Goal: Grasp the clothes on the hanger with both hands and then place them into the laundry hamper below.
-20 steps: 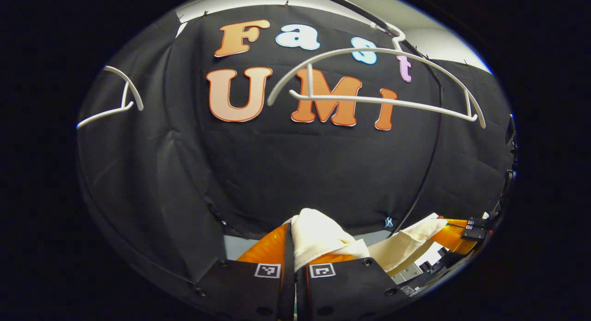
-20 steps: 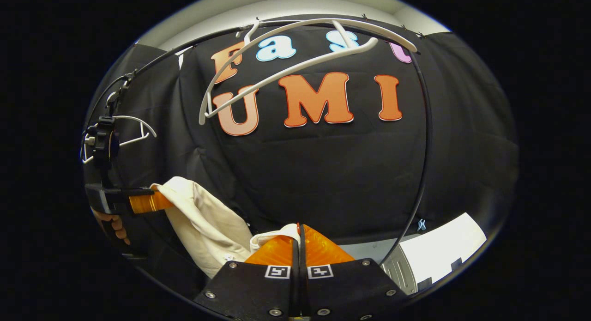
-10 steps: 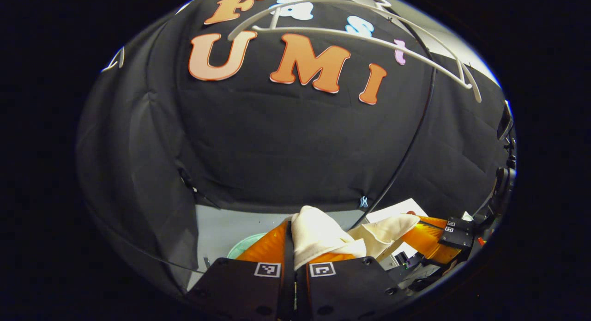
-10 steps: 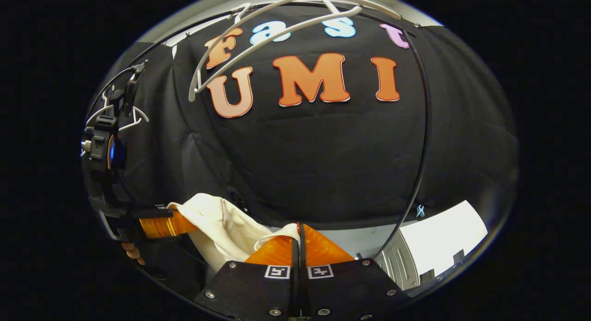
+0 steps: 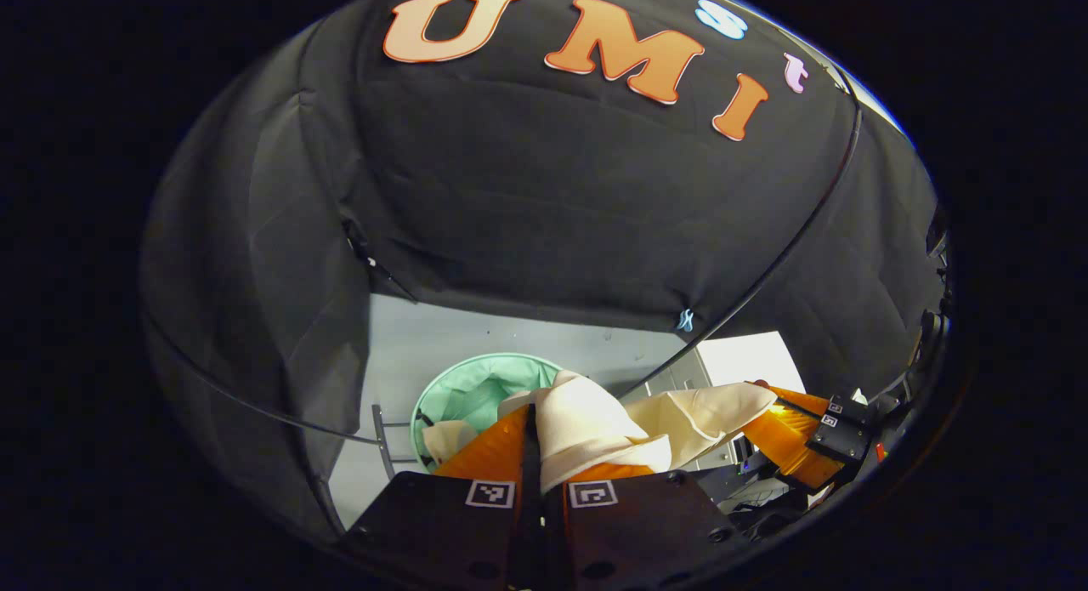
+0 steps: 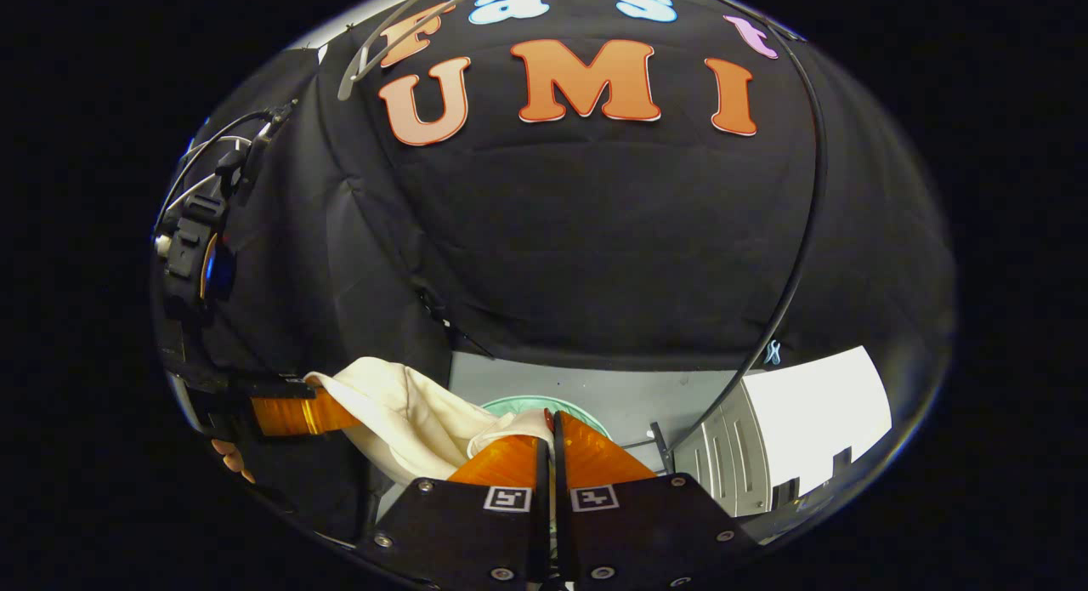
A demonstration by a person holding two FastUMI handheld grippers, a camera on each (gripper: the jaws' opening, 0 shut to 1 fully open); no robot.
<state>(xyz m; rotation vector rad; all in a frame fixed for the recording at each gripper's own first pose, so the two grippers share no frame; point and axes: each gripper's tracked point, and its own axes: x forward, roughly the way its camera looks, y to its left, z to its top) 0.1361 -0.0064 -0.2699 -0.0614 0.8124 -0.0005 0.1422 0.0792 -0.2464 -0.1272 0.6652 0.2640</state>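
Lowered from the hanger since a second ago, both tongs, left [image 5: 531,421] and right [image 6: 550,434], clamp my cream shirt [image 5: 595,421] stretched between them, hamper [image 5: 476,391] just below, nearer the left.

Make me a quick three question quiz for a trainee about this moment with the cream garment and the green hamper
1. True or false: the left gripper and the right gripper are each shut on the cream garment.
2. Multiple choice: in the left gripper view, the green laundry hamper lies A) below and ahead of the garment, on the grey floor; B) hung on the booth wall; C) on the white cabinet.
3. Fill in: the garment hangs stretched between the two ____.

Key: 1 true; 2 A; 3 grippers.
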